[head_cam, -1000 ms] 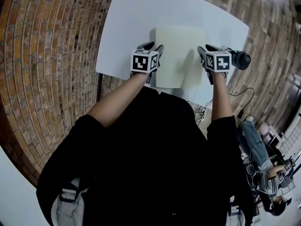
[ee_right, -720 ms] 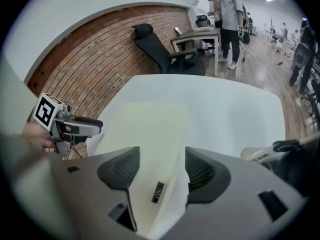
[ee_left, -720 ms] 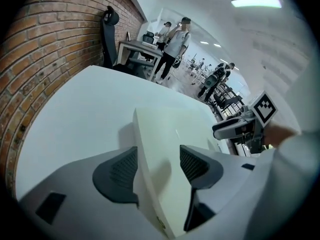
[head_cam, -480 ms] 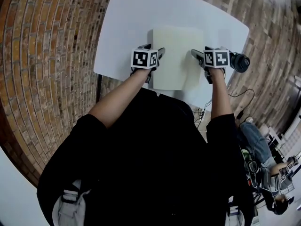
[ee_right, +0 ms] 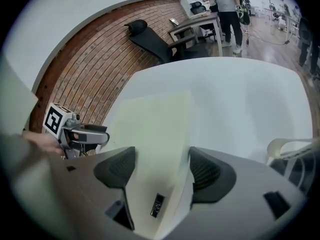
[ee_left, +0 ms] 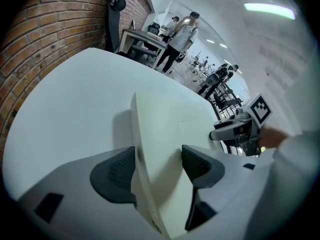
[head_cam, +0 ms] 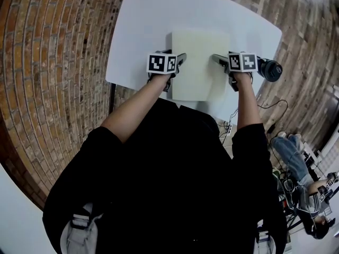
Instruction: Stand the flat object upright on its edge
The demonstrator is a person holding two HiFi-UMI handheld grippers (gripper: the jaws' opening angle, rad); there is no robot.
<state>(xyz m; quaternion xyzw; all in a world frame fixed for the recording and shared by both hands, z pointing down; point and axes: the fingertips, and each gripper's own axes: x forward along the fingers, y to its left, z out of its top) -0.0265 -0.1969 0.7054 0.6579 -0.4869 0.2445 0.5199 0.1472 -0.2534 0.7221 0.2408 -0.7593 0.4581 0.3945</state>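
Note:
A pale cream flat board [head_cam: 198, 62] rests on the white table [head_cam: 143, 30] with its broad face toward the head camera. My left gripper [head_cam: 172, 55] is at the board's left edge and my right gripper [head_cam: 222, 66] at its right edge. In the left gripper view the board's edge [ee_left: 145, 149] runs between the open jaws of the left gripper [ee_left: 160, 166], close to the left pad and apart from the right pad. In the right gripper view the board [ee_right: 155, 129] lies between the spread pads of the right gripper [ee_right: 162, 169], with gaps on both sides.
A black round device [head_cam: 271, 69] sits on the table just right of my right gripper. The table's near edge is close below the board. The floor around is brick. People [ee_left: 182, 34] and desks stand far off in the room.
Both grippers' jaws have spread apart off the board's edges. The hands shifted slightly; the board stays about where it was.

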